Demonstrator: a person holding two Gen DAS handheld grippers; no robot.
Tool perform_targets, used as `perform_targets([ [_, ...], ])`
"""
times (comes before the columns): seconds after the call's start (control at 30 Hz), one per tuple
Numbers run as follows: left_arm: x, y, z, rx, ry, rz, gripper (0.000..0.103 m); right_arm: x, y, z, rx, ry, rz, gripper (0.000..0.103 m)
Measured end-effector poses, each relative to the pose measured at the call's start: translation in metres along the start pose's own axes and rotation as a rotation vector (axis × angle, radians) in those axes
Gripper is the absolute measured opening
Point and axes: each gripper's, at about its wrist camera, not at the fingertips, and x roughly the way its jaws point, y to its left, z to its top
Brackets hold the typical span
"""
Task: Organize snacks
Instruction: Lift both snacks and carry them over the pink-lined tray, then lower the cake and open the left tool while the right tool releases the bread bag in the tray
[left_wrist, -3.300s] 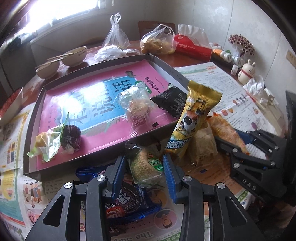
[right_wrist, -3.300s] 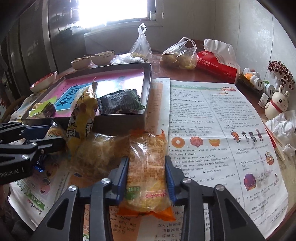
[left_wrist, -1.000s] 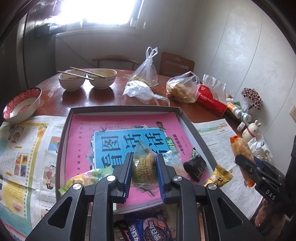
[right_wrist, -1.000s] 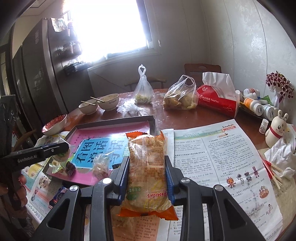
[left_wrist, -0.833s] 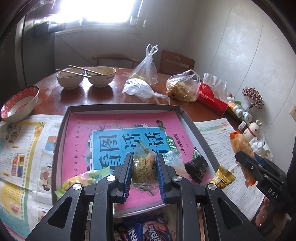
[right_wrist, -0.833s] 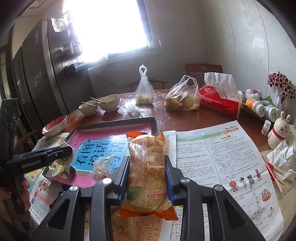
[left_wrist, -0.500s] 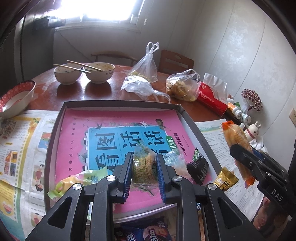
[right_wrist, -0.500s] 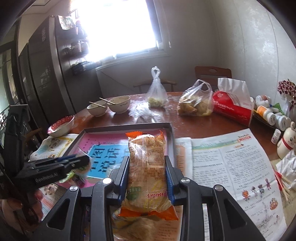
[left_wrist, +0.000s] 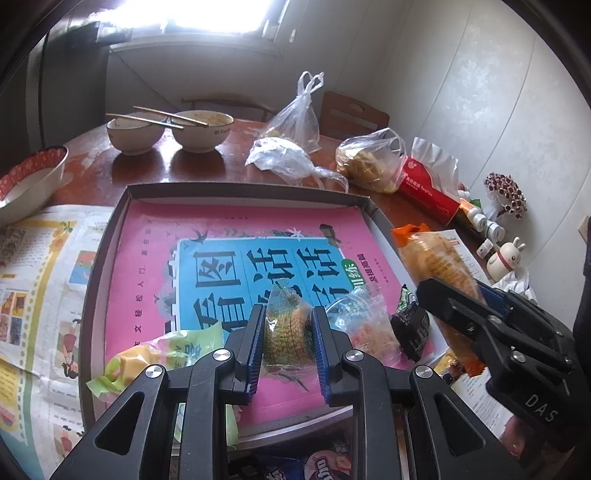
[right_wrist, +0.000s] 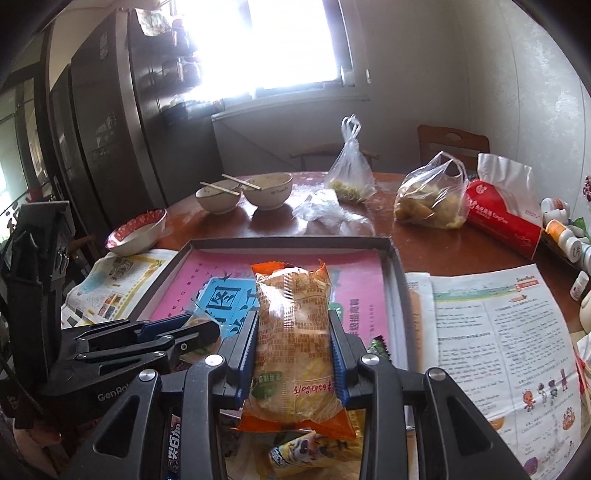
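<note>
The left gripper (left_wrist: 287, 338) has its jaws pinching a small clear packet of yellow puffed snack (left_wrist: 286, 328) above the tray (left_wrist: 110, 236), near its 6 o'clock edge. At 3 o'clock, the right gripper (right_wrist: 293, 354) clamps a long orange-ended snack bag (right_wrist: 293, 339) above the tray's right side. Loose wrapped snacks (left_wrist: 373, 325) lie inside on the pink book (left_wrist: 236, 229).
</note>
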Motion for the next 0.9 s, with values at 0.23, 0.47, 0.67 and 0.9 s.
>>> perform_targets([
  [0.23, 0.005, 0.004, -0.003, -0.003, 0.011, -0.006, 0.025, 0.014, 0.002, -0.005, -0.003, 0.036, -0.008, 0.035],
  [0.47, 0.009, 0.004, -0.004, -0.002, 0.020, -0.009, 0.025, 0.022, -0.003, -0.007, 0.004, 0.055, -0.040, 0.035],
  [0.67, 0.010, 0.004, -0.005, 0.002, 0.025, -0.011, 0.025, 0.026, -0.005, -0.009, 0.005, 0.072, -0.062, 0.035],
  [0.9, 0.010, 0.004, -0.005, 0.003, 0.026, -0.012, 0.025, 0.031, -0.009, -0.011, 0.018, 0.098, -0.079, 0.035],
])
